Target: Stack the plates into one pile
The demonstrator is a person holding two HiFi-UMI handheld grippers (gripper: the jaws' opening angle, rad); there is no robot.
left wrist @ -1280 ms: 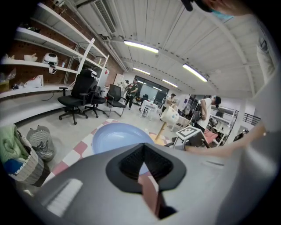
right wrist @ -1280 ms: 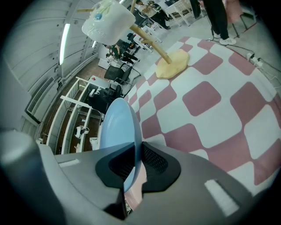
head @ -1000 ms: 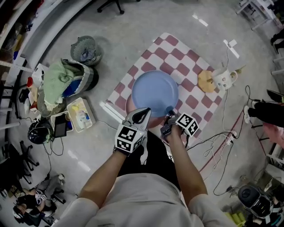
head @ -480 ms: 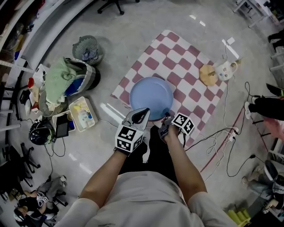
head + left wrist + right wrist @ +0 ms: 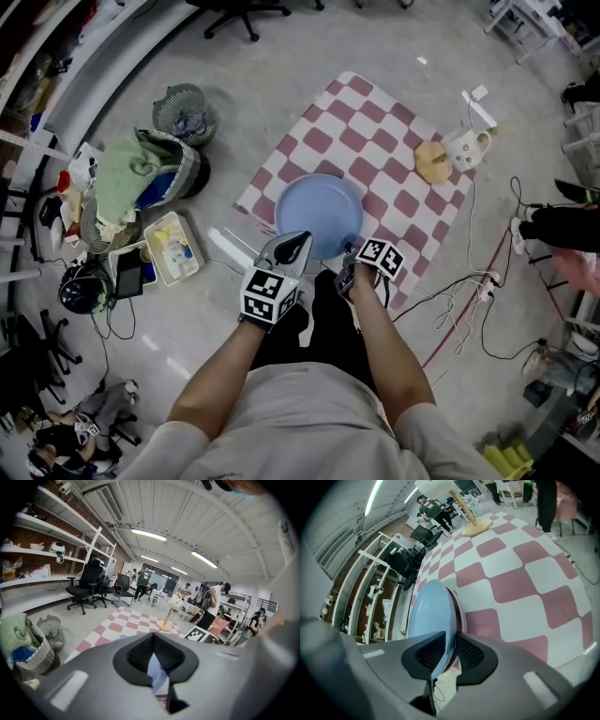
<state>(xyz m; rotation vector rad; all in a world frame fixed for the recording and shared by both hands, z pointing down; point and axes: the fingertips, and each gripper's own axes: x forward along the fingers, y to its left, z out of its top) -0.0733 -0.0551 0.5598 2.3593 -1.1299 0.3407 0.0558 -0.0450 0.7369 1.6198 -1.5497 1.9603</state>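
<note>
A light blue plate (image 5: 319, 216) lies over the near left corner of a red-and-white checked mat (image 5: 375, 141). My right gripper (image 5: 349, 265) is shut on its near rim; in the right gripper view the blue plate (image 5: 429, 616) runs edge-on between the pads, with a dark red rim (image 5: 457, 609) of another plate showing just behind it. My left gripper (image 5: 295, 246) is shut, its tip at the plate's near left edge, and I see nothing clamped in it. A sliver of the blue plate (image 5: 154, 674) shows past the left gripper's pads.
A white jug and a tan round stand (image 5: 434, 166) sit at the mat's far right edge. Left of the mat are a laundry basket (image 5: 141, 178), a wire bin (image 5: 183, 111) and a clear box (image 5: 169, 246). Cables (image 5: 469, 291) trail on the right. Office chairs stand at the back.
The blue plate, held by my right gripper, has moved from the middle of the mat towards me, to the mat's near left corner. The left gripper keeps its place beside it.
</note>
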